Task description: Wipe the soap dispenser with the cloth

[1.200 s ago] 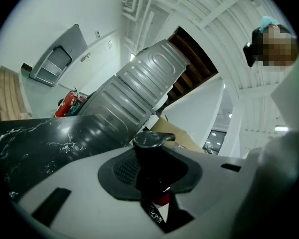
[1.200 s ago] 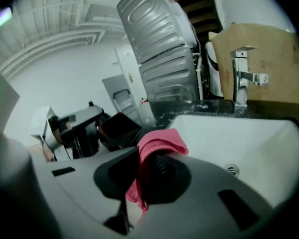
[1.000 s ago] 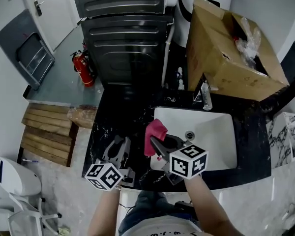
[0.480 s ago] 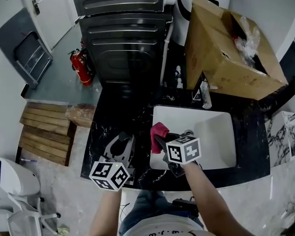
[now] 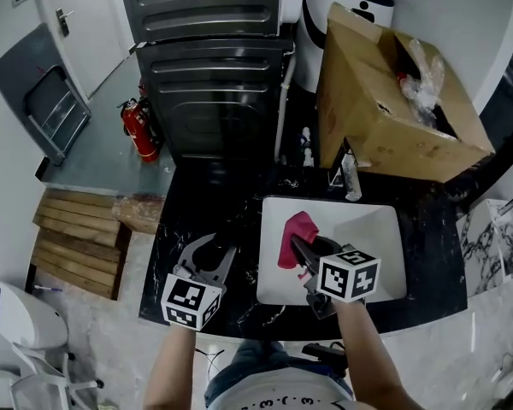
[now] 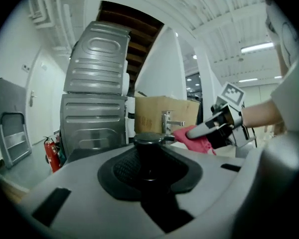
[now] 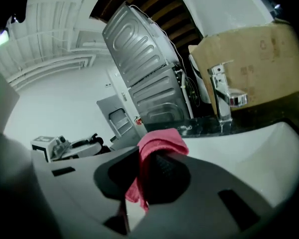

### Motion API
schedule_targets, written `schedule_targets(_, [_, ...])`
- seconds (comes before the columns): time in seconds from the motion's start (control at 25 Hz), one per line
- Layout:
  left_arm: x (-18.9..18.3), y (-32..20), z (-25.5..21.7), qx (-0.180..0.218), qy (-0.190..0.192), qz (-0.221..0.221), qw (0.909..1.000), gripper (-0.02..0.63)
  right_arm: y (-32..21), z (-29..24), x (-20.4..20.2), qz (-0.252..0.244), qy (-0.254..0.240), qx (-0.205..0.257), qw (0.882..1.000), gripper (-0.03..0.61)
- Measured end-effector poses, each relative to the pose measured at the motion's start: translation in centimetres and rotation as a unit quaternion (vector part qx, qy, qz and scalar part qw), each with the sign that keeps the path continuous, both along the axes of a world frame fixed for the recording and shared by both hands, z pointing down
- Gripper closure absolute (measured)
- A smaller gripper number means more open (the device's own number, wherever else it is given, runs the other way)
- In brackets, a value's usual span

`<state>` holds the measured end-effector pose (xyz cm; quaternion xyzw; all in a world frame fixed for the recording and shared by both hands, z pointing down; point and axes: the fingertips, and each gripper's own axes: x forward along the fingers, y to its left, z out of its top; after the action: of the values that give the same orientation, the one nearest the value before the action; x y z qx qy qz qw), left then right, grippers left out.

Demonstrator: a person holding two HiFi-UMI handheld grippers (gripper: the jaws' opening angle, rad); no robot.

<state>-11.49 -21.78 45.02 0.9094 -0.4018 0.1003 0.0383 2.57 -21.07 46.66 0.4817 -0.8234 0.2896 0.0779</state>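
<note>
At a black worktop [image 5: 181, 229], the left hand-held gripper [image 5: 212, 259] clamps a dark soap dispenser [image 6: 148, 144] between its jaws, pump head up. The right hand-held gripper [image 5: 306, 253], clenched on a pink cloth [image 5: 296, 233], hovers over the sink [image 5: 385, 229] just to the left one's right. The wipe should go best if the loose fold ahead of the right jaws meets the pump first, with the left grip firm and the bottle turned to present each side.
</note>
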Motion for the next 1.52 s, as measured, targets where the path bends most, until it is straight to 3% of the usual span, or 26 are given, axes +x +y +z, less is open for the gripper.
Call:
schedule_targets(0.2, [0.5,0.1,0.0,0.008,-0.005,0.050,0.9987,0.508,0.1,-4.1,-1.8,-0.033,-0.003,0.053,0.998,0.531])
schedule_targets(0.4, [0.9,0.3,0.0,0.012,-0.002,0.046,0.9989,0.508,0.4,-7.6,-7.6,-0.145,0.017,0.099,0.984,0.531])
schedule_targets(0.6, [0.9,0.4,0.0,0.019,-0.002,0.044,0.9989,0.508,0.2,-7.1,-14.2,-0.268,0.122,0.102,0.950,0.531])
schedule_targets(0.76, [1.0,0.4,0.0,0.021,-0.015,0.043,0.9988,0.508,-0.2,-6.3,-16.0,-0.313,0.179,0.086,0.929,0.531])
schedule_targets(0.96, [0.8,0.6,0.2,0.023,-0.016,0.041,0.9988,0.508,0.4,-5.9,-17.3,-0.381,0.241,0.089,0.888,0.531])
schedule_targets(1.04, [0.9,0.6,0.2,0.022,-0.014,0.041,0.9988,0.508,0.0,-5.9,-17.0,-0.382,0.238,0.082,0.889,0.531])
schedule_targets(1.24, [0.9,0.6,0.1,0.023,-0.012,0.040,0.9989,0.508,-1.8,-5.9,-15.8,-0.330,0.230,0.071,0.913,0.531])
schedule_targets(1.36, [0.8,0.6,0.1,0.023,-0.009,0.043,0.9988,0.508,-1.1,-6.0,-15.7,-0.336,0.229,0.072,0.911,0.531])
schedule_targets(1.52, [0.8,0.6,0.1,0.022,-0.002,0.045,0.9987,0.508,1.4,-5.8,-14.6,-0.376,0.216,0.056,0.899,0.532])
